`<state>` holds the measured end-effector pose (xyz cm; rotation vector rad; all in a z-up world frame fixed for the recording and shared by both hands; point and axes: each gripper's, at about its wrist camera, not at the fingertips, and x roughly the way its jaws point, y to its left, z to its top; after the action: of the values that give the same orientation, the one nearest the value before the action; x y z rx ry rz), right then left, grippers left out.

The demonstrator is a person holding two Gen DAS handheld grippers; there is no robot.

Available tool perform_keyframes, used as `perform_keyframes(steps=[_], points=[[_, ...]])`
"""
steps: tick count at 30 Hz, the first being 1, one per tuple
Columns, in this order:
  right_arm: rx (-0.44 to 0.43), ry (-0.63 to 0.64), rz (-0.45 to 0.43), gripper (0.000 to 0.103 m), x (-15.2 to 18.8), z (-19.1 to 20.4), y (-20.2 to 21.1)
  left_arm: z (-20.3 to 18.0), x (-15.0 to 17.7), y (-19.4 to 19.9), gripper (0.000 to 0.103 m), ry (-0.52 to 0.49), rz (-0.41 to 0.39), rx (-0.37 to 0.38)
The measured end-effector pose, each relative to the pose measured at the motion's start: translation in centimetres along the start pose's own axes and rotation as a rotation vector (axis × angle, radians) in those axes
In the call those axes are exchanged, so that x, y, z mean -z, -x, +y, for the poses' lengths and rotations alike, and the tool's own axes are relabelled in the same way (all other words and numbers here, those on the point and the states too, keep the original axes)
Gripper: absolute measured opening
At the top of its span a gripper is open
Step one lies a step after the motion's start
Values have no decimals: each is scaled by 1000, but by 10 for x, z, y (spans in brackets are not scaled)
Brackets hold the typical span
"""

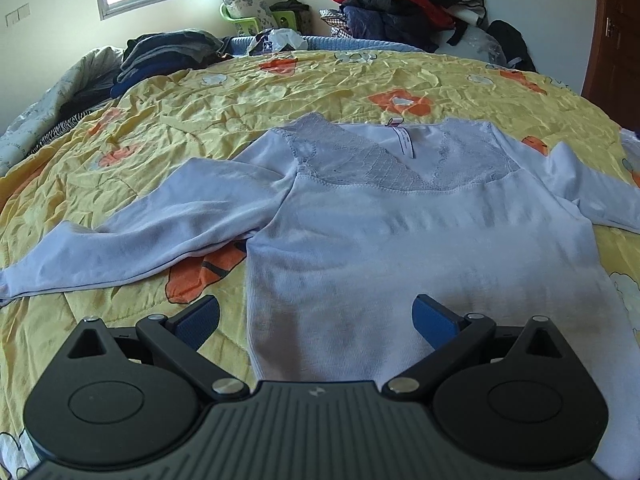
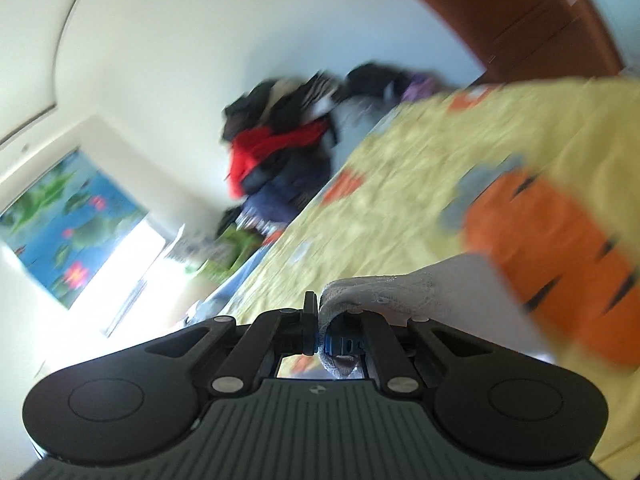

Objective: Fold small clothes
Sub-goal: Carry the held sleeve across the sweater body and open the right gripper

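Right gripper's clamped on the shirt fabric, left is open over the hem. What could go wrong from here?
1. The right gripper pinches only a thin lacy edge of the white shirt; it may slip out mid-fold.
2. The left gripper holds nothing, so the body could drag across the yellow quilt and bunch.
3. The left sleeve lies spread wide and may trail, leaving the fold lopsided.

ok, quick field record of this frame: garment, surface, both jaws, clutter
garment: pale lilac long-sleeved top, spread flat, lace neckline away from the camera
surface: yellow floral quilt
left gripper: jaws open, over the hem, holding nothing
right gripper: jaws shut on a lacy edge of pale fabric; view blurred
clutter: clothes pile with red jacket beyond the bed
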<state>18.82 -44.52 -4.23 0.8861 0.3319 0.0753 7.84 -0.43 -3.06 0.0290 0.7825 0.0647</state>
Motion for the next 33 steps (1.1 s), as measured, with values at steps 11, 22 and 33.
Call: perform_keyframes(steps=[11, 22, 33], points=[[-123, 19, 215, 9, 86, 85, -45, 25, 3, -2, 103, 34, -15, -47], [-207, 110, 419, 9, 179, 172, -67, 57, 9, 5, 103, 83, -34, -86], [-255, 160, 548, 9, 244, 225, -77, 100, 17, 8, 103, 180, -18, -143]])
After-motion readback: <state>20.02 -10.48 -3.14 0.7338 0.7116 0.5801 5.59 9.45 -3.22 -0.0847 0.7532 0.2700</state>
